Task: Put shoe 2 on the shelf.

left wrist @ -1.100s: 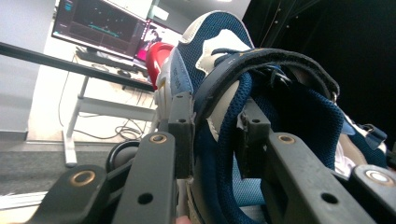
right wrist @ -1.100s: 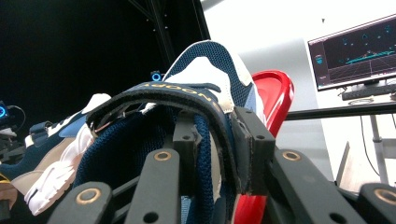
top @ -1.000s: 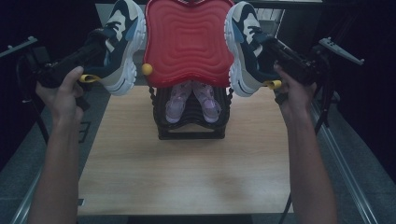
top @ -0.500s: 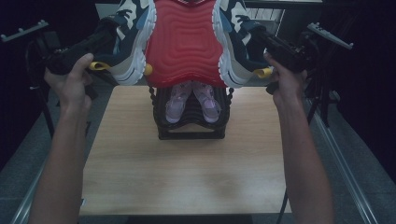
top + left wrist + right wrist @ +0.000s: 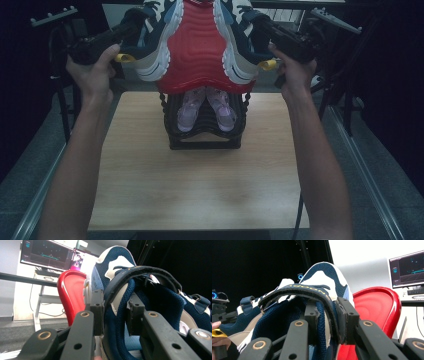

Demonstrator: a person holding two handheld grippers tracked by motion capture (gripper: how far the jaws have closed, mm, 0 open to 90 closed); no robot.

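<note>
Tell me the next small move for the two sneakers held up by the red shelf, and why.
Probably bring both down onto the red shelf. The left tool is clamped on the collar of the left sneaker, and the right tool on the collar of the right sneaker. Both shoes hang tilted against the shelf's sides, soles facing it, while the pink shoes fill the tier below.

Both forearms are bare, without sleeves; the left claw (image 5: 113, 315) has matte black jaws with brass-ringed screw holes; the right claw (image 5: 328, 320) looks the same; yellow tabs, perhaps triggers, sit by each hand.
</note>
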